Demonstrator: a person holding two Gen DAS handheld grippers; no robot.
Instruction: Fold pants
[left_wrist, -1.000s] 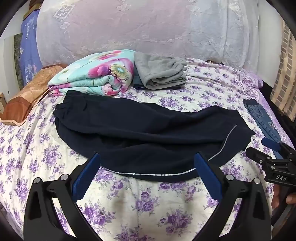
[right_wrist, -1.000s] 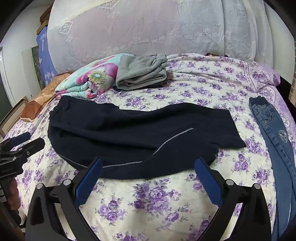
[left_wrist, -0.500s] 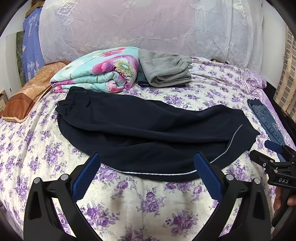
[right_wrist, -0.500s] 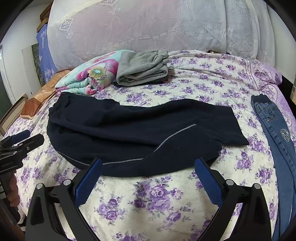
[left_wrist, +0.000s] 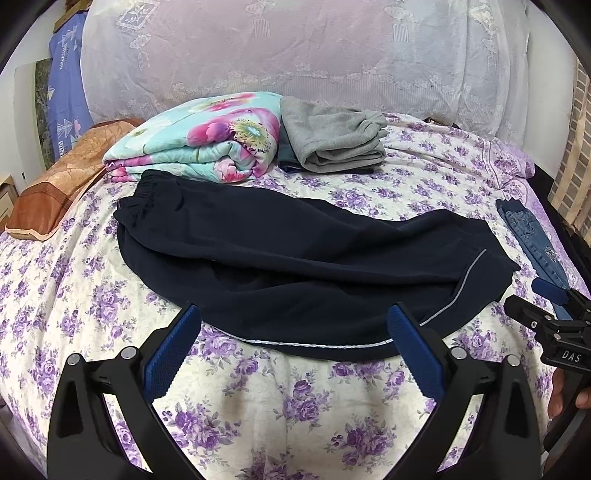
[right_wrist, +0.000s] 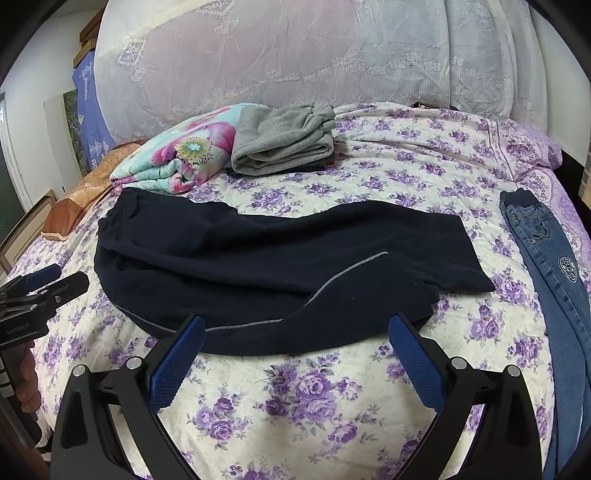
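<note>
Navy pants (left_wrist: 295, 266) lie flat across mid-frame on the bed (left_wrist: 258, 406), both grippers empty.

Left gripper (left_wrist: 293, 345) & right gripper (right_wrist: 295, 347) sit at bottom of their views, jaws wide apart, just short of the pants' near edge. Waistband at left, legs at right. Folded grey garment (left_wrist: 332, 136) & floral blanket (left_wrist: 207, 136) upper centre; jeans (right_wrist: 554, 266) at right edge.
</note>
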